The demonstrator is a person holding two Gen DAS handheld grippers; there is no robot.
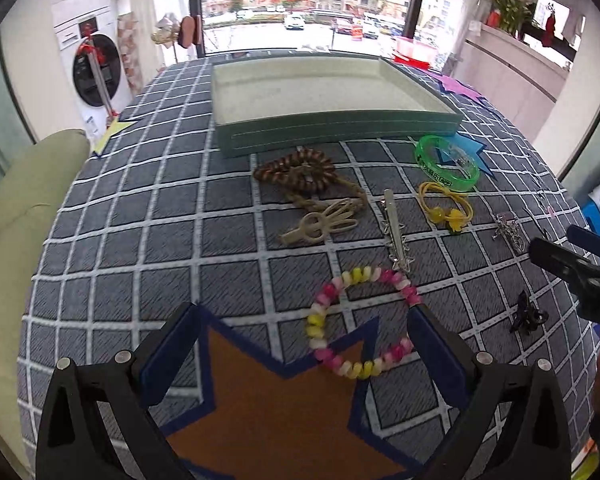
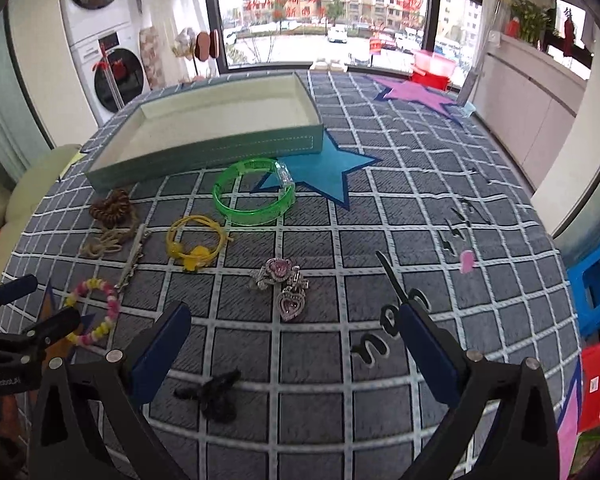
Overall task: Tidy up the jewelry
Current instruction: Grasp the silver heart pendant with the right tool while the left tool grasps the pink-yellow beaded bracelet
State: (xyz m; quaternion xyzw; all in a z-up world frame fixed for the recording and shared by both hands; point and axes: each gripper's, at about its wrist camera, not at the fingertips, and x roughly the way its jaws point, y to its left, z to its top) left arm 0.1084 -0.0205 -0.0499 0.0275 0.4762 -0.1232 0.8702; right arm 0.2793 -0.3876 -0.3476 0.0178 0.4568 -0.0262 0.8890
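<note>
green plastic bangle (image 2: 254, 194), printed with white characters ending in "app", lies before the empty teal jewelry tray (image 2: 204, 158) on a checked tablecloth (image 2: 380, 216). left gripper (image 1: 300, 336) gapes beside a pink-and-yellow bead bracelet (image 1: 360, 320); right gripper (image 2: 296, 332) is spread near heart-shaped rhinestone pieces (image 2: 282, 284) and a black claw clip (image 2: 216, 394).

The surface (image 1: 140, 240) wears a grey cloth with a white grid and star patches. At its far side sits a shallow green tray (image 1: 340, 136); nearer lie a brown coiled hair tie (image 1: 296, 168), a cream clip (image 1: 320, 226), a silver barrette (image 1: 394, 228), a green bangle (image 1: 448, 166) and a yellow hair tie (image 1: 446, 206). Nearest are a pink-and-yellow spiral bracelet (image 1: 360, 320), a black claw clip (image 2: 214, 394) and silver heart jewellery (image 2: 282, 286).
</note>
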